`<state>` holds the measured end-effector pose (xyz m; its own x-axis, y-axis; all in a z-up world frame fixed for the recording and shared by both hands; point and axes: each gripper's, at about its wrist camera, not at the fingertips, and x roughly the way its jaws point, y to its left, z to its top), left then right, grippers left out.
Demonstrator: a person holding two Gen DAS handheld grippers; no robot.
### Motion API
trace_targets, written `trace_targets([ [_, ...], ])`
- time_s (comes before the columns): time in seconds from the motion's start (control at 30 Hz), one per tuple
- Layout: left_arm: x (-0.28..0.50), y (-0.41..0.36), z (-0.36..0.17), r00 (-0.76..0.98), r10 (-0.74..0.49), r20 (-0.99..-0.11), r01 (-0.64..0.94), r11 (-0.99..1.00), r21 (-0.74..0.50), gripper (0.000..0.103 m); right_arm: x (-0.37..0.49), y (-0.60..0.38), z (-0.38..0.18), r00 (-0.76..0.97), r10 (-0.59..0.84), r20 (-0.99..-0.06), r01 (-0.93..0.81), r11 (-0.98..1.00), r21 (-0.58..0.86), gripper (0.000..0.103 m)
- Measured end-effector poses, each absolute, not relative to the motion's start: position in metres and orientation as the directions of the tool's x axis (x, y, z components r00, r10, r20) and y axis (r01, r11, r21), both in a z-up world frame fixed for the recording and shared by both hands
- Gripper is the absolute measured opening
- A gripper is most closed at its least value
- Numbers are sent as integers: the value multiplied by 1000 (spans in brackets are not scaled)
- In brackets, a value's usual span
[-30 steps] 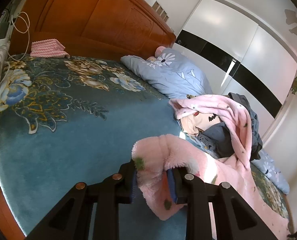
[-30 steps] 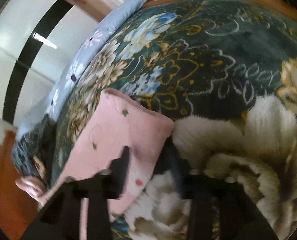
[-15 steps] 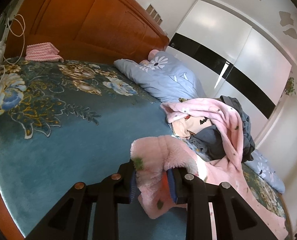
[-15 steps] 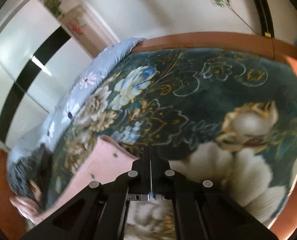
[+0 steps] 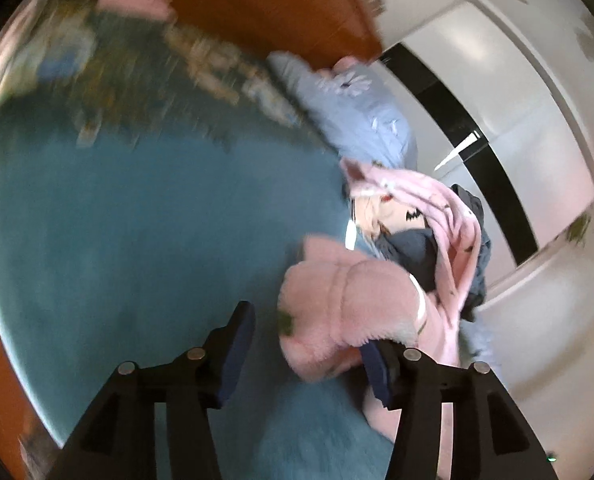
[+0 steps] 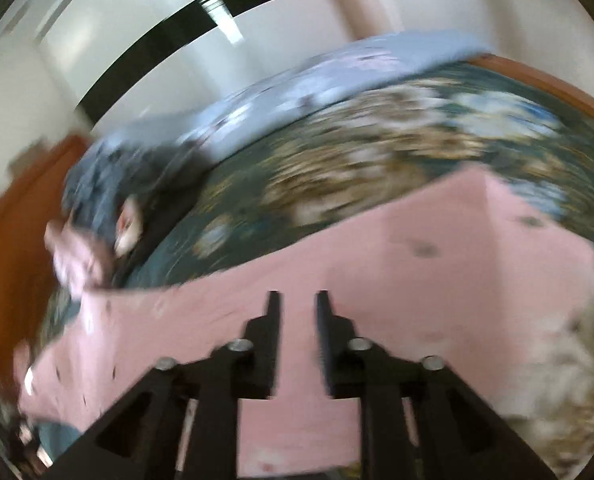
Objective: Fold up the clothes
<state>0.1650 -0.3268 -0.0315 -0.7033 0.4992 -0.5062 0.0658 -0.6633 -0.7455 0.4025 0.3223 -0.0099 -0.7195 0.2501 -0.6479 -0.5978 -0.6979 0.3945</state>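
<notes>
Both claws hang open and empty, left [image 5: 303, 344] wide, right [image 6: 297, 308] narrow, over the soft, light, floppy pink fleece garment [image 6: 377, 272] on the bed [image 5: 157, 220], best pinched at its corners.

Light: bright daylight, soft, few hard shadows
Glare: white streak on the wardrobe [image 5: 493, 92] door's black band (also seen from the right wrist)
Blur: heavy motion smear across the floral bedspread [image 6: 377, 160] and headboard [image 5: 281, 4]; the black fingers [image 6: 271, 320] stay fairly crisp
Distortion: strong fisheye bending, dark vignette at every corner
Focus: the pink fleece garment [image 5: 349, 304] reads soft, detail lost
</notes>
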Motion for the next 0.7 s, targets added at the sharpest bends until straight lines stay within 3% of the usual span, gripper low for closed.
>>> trace_targets([
  [0.07,177,-333,-45,-675,552,-489,98,-591,-801,61,372,303,-13,-738,198,-646,-531,-760,374,35],
  [0.13,187,-337,-56,-654,609,-449,132,-492,-860,63,342,284,-16,-751,144,-645,-459,-816,352,50],
  [0.2,194,-336,-62,-644,662,-384,141,-391,-910,66,320,268,-20,-760,101,-642,-400,-851,339,55],
  [0.3,192,-327,-65,-619,722,-308,146,-279,-949,74,303,247,-25,-765,50,-643,-338,-880,333,56],
  [0.4,186,-315,-76,-597,768,-233,191,-146,-971,74,294,234,-28,-772,12,-636,-292,-895,337,63],
  [0.6,158,-313,-73,-654,734,-180,217,-46,-975,74,298,235,-33,-783,-10,-622,-285,-883,373,63],
  [0.7,144,-318,-72,-678,701,-221,272,-40,-961,71,300,239,-35,-784,-14,-620,-294,-872,392,63],
])
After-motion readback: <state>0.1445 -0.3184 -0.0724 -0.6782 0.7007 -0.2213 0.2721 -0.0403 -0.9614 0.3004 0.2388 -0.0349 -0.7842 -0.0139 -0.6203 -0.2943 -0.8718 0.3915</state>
